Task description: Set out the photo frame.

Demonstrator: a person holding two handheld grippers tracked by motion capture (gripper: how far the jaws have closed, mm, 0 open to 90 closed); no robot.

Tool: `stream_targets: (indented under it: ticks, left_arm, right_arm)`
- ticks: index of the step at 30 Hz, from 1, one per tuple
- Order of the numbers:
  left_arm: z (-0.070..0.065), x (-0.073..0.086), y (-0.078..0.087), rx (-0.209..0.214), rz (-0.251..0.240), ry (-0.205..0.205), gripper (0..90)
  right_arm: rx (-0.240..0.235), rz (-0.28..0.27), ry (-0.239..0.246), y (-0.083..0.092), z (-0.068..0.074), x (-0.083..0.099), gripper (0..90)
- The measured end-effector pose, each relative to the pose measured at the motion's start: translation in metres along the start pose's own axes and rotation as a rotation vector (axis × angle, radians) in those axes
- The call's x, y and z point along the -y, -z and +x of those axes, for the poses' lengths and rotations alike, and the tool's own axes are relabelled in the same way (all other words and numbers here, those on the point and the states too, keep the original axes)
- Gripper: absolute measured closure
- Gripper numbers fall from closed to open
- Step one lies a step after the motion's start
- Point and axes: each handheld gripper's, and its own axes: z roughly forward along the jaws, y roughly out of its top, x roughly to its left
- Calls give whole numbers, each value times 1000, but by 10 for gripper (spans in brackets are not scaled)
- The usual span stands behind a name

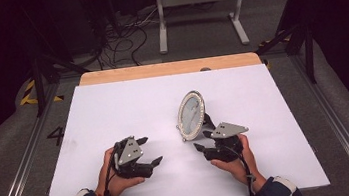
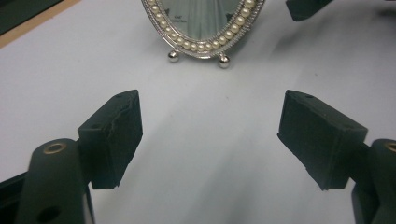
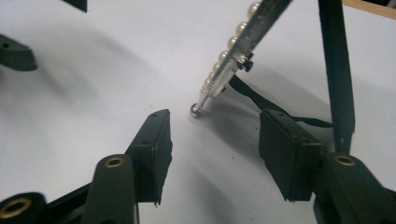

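Your oval picture frame (image 1: 191, 115) stands upright on its easel leg (image 3: 337, 70) on the white counter (image 1: 113, 110), a little right of centre, its pearl-trimmed face turned toward 8 o'clock. Your left gripper (image 1: 150, 151) sits at 8 o'clock of it, well apart, jaws spread with only bare counter between them; the left gripper view looks straight at the frame's two ball feet (image 2: 224, 61). Your right gripper (image 1: 203, 141) is just beside the frame at 5 o'clock, jaws also apart and holding nothing, with the frame's edge and the black cord (image 3: 261, 100) of the easel just ahead of them.

It looks like the frame has been set standing and both hands are free. To finish well, draw the right gripper back toward 6 o'clock without clipping the easel leg or snagging that cord; a nudge there could fold the stand and tip the frame. Keep both jaws wide while retreating.
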Motion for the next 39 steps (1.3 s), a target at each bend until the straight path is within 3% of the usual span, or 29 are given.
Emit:
stream_targets:
  ticks: [3, 5, 10, 16, 27, 32, 39]
  left_arm:
    - [1, 8, 8, 1, 2, 7, 194]
    - [2, 13, 13, -3, -6, 37, 163]
    - [2, 25, 19, -42, 40, 83, 71]
    - [-1, 29, 22, -61, 48, 87, 49]
    - [-4, 38, 32, -109, 60, 102, 45]
    - [-5, 40, 33, -117, 71, 105, 50]
    - [-7, 39, 32, -111, 70, 102, 55]
  right_arm:
    - [6, -21, -8, -1, 2, -2, 427]
    - [8, -27, -14, -2, 3, -3, 418]
    - [-4, -37, -47, -11, 2, -7, 393]
    - [-3, -44, -54, -21, 4, -11, 392]
    - [7, -35, -121, -43, 2, -15, 439]
    - [30, -58, -130, -44, 3, -18, 495]
    - [41, -66, -164, -43, -3, -17, 641]
